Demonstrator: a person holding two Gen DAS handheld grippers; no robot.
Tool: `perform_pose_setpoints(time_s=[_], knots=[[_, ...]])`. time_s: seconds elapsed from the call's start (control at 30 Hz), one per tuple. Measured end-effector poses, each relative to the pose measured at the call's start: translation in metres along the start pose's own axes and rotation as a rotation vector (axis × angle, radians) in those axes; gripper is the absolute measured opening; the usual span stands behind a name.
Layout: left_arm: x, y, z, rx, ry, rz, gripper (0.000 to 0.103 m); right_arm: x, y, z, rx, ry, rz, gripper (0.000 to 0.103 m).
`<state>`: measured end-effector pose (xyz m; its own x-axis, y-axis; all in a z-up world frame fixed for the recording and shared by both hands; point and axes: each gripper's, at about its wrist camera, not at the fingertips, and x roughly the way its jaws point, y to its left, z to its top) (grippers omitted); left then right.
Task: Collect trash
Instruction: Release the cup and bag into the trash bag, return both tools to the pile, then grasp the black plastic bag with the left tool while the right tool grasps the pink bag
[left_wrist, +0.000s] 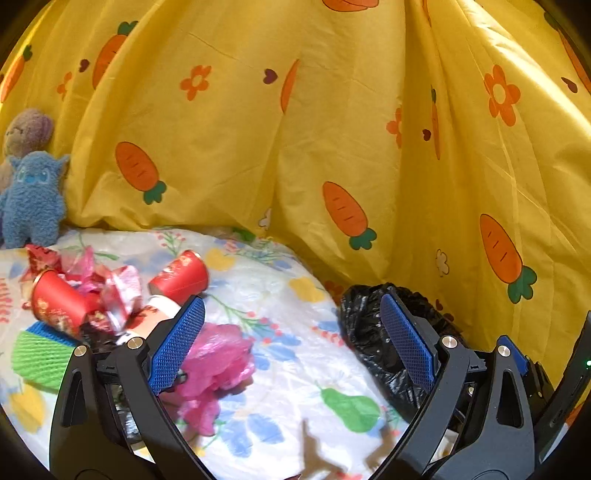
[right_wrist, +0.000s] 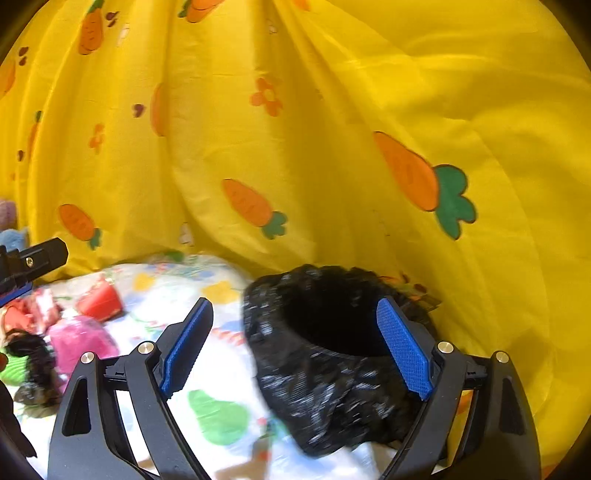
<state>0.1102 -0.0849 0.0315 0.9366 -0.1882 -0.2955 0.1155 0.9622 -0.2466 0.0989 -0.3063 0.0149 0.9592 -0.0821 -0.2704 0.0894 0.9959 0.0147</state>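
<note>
A black trash bag (right_wrist: 314, 384) stands with its mouth open on the floral sheet (right_wrist: 221, 295), just ahead of my right gripper (right_wrist: 295, 306), which is open and empty. In the left wrist view the same bag (left_wrist: 362, 325) sits at the right, behind the right finger. My left gripper (left_wrist: 291, 301) is open with nothing between its pads. Left of it lies a heap of trash: two red paper cups (left_wrist: 181, 277) (left_wrist: 59, 302), crumpled pink plastic (left_wrist: 218, 358), shiny wrappers (left_wrist: 118, 291) and a green foam net (left_wrist: 40, 354). The right wrist view shows a red cup (right_wrist: 99, 301) and pink plastic (right_wrist: 77, 339) at the left.
A yellow carrot-print cloth (left_wrist: 332, 129) hangs as a wall behind the sheet and the bag. A blue plush toy (left_wrist: 33, 199) and a brownish one (left_wrist: 27, 129) sit at the back left. The sheet (left_wrist: 295, 369) between the trash heap and the bag is bare.
</note>
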Motion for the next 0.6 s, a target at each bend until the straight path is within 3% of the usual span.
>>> perform_pose_setpoints(time_s=[0.2,0.33,0.6], knots=[[-0.040,0.052,-0.018,0.014,-0.023,0.165,0.094,-0.020,0.051,-0.009,-0.045,0.006,0.151,0.087],[-0.053,0.089,-0.032,0.007,0.000,0.237,0.094,-0.027,0.078,-0.015,-0.071,0.012,0.204,0.087],[-0.071,0.134,-0.045,-0.038,0.016,0.292,0.094,-0.025,0.116,-0.024,-0.105,0.048,0.270,0.087]])
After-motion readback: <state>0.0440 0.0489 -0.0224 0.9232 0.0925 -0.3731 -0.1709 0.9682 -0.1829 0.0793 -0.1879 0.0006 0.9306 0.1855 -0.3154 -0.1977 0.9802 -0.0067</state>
